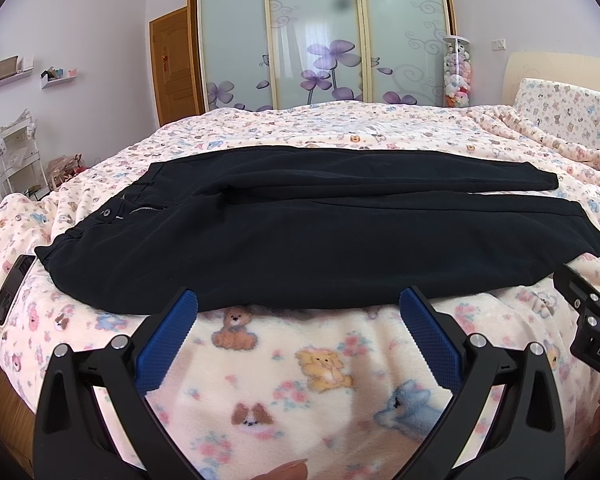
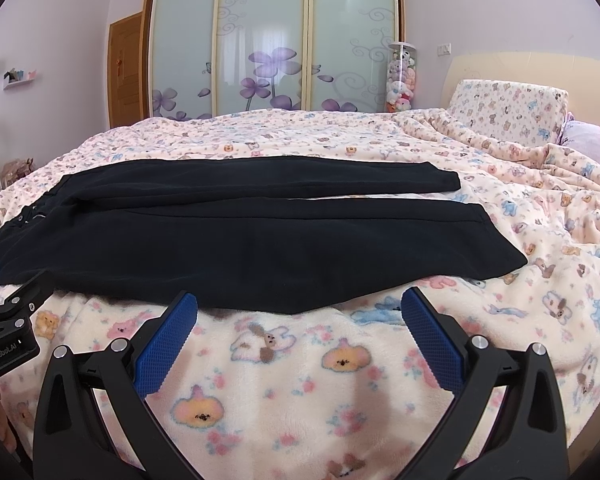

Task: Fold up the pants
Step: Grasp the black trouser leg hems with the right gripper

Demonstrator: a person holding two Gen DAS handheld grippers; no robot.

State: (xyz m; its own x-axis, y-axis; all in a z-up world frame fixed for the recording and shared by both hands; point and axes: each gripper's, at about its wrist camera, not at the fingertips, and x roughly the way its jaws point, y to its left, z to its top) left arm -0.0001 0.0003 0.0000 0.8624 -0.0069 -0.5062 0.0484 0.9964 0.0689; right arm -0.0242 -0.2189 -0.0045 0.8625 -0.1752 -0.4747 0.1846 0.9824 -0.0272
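Black tongs [image 1: 298, 304], blue ribbed pads [image 1: 166, 344]

I see matt black cloth pants [image 1: 300, 240] on a fluffy pink bear-print fleece blanket [image 1: 300, 380]; my gripper pads [image 2: 168, 344] are blue textured rubber on black plastic.

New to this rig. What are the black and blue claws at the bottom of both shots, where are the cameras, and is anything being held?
No robot here: a person holds a two-finger gripper in each hand, and each gripper carries a fisheye camera looking forward along its fingers. One picture is from the left gripper, the other from the right gripper. The blue parts are the finger pads.

Both look across a bed covered by a teddy-bear blanket. Dark pants lie flat on it, waistband to the left, legs to the right. A phone lies at the bed's left edge.

Both grippers are open and hold nothing; they sit just short of the pants' near edge.
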